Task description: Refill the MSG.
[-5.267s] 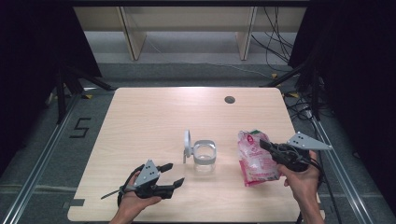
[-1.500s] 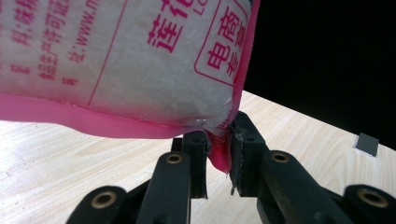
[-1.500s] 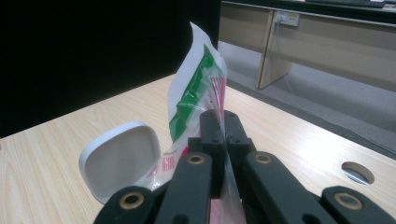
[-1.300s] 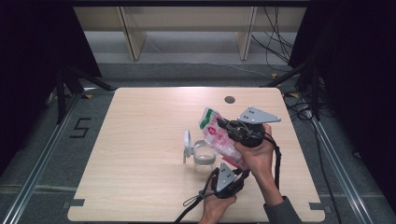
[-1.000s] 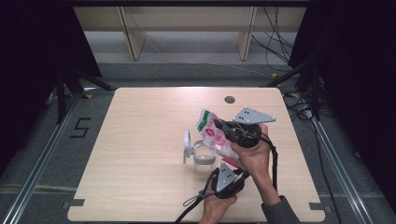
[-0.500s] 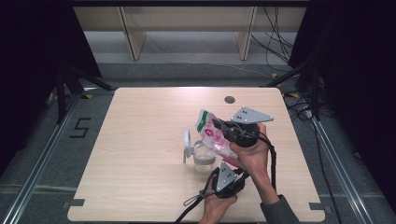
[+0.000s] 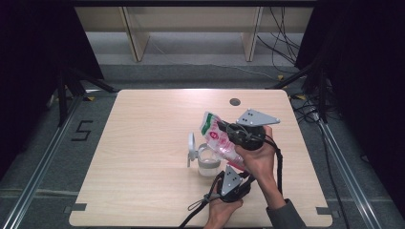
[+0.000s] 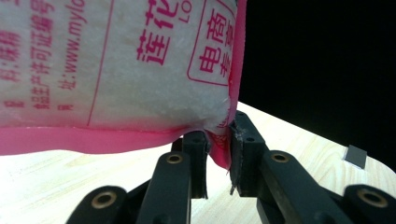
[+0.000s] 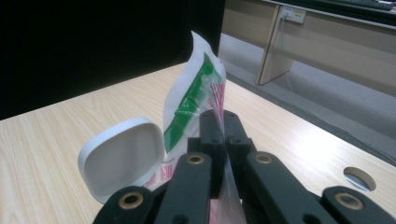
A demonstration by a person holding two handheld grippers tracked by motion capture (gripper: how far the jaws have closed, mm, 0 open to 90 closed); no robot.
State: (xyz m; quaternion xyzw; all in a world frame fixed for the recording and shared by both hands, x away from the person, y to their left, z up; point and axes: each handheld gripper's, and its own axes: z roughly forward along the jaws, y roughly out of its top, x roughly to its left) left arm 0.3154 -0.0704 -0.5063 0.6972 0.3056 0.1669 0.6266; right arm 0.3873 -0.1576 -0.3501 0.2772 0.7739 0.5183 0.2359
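The bag bears pink print: Chinese characters including "莲花" and "电商", and part of a web address, "www.mylo". A black "5" is marked on the floor left of the table.

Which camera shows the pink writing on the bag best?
The left gripper view: the bag is close up, its pink lettering sharp. The high view shows the whole bag tilted over the clear container, lettering tiny. The right gripper view shows its thin edge.

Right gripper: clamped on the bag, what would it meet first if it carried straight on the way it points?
Probably the white flip lid of the clear container. The right gripper, shut on the bag, points toward it; depth is unclear.
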